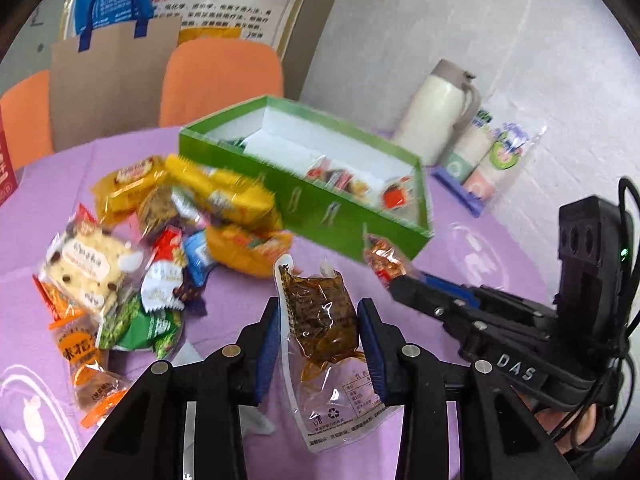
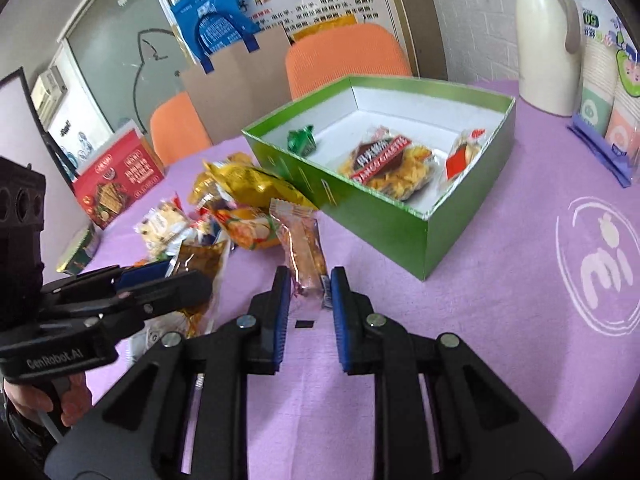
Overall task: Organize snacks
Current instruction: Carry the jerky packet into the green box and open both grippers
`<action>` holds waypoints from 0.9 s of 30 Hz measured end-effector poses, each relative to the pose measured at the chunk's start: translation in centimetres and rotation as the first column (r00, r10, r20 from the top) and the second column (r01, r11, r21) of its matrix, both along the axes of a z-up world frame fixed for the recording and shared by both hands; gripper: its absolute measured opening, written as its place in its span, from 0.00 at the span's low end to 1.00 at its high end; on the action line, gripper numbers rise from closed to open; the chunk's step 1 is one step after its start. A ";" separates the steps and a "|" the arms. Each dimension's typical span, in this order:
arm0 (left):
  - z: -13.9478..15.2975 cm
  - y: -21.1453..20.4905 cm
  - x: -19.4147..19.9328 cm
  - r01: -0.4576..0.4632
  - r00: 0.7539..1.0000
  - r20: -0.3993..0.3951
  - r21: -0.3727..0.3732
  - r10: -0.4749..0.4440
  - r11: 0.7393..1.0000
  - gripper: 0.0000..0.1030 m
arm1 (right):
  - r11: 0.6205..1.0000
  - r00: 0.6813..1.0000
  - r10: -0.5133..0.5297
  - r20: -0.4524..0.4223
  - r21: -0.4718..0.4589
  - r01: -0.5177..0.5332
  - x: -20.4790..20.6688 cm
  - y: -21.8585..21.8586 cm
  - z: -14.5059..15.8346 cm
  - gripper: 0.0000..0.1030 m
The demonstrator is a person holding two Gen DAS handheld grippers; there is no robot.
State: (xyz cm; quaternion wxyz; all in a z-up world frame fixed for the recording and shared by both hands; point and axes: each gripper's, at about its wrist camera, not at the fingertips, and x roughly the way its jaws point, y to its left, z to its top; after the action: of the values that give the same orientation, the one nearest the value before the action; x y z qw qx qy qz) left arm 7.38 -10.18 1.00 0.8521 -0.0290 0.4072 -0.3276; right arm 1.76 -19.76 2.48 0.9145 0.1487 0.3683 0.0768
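Left view: left gripper [image 1: 318, 328] clamped on a brown vacuum-sealed snack pouch [image 1: 320, 320], jaws part open, pads pressing both sides, pouch lifted over the purple tablecloth [image 1: 480, 248]. Loose snack pile [image 1: 160, 240] lies toward the table's left edge; green box [image 1: 320, 184] sits just beyond, a few packets inside. Step looks like carry-to-box; next move needs a reach forward over the box's near wall.

Right view: right gripper [image 2: 306, 284] pinches the bottom end of a pink wrapped bar [image 2: 300, 248], jaws narrow, bar held upright. Box close, ahead-right. Left gripper sits at left beside the pile, pouch gripped.
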 end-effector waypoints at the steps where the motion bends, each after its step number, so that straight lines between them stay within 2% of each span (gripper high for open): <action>1: 0.8 -0.2 0.0 0.010 1.000 0.013 -0.010 -0.010 1.000 0.37 | 1.000 1.000 -0.002 0.019 -0.007 0.002 -0.2 0.0 0.6 0.21; 7: 5.3 -2.2 2.5 0.025 0.997 0.077 -0.033 -0.022 0.999 0.37 | 0.999 0.996 -0.036 0.080 -0.025 0.038 0.3 -1.5 2.6 0.21; 9: 6.4 -3.2 4.3 0.021 0.997 0.078 -0.050 -0.017 0.999 0.37 | 0.997 0.994 -0.065 0.093 -0.040 0.069 1.0 -2.4 2.8 0.21; 13: 7.6 -5.5 7.5 0.007 0.996 0.093 -0.035 -0.004 0.999 0.37 | 0.992 0.989 -0.112 0.093 -0.047 0.117 3.2 -4.4 2.8 0.21; 17: 7.1 -7.3 11.2 -0.018 0.997 0.073 -0.040 0.021 0.999 0.37 | 0.988 0.989 -0.135 0.066 -0.068 0.139 6.0 -5.6 1.8 0.22; 24: 3.5 -8.5 15.0 -0.058 0.997 0.044 0.016 0.057 0.998 0.37 | 0.990 0.992 -0.115 0.042 -0.082 0.118 8.4 -5.8 0.3 0.22; 26: 2.9 -8.4 15.6 -0.051 0.998 0.035 0.008 0.051 0.999 0.43 | 0.990 0.994 -0.101 0.046 -0.094 0.105 8.8 -5.6 -0.1 0.23; 27: 2.7 -8.3 15.7 -0.045 0.998 0.031 -0.001 0.045 0.999 0.65 | 0.990 0.994 -0.092 0.056 -0.106 0.098 8.8 -5.5 -0.1 0.25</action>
State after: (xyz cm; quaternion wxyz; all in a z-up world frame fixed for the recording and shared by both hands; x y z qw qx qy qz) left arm 23.06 -18.51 3.66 0.8655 -0.0333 0.3929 -0.3088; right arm 10.59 -25.21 2.39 0.9329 0.1142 0.3411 0.0167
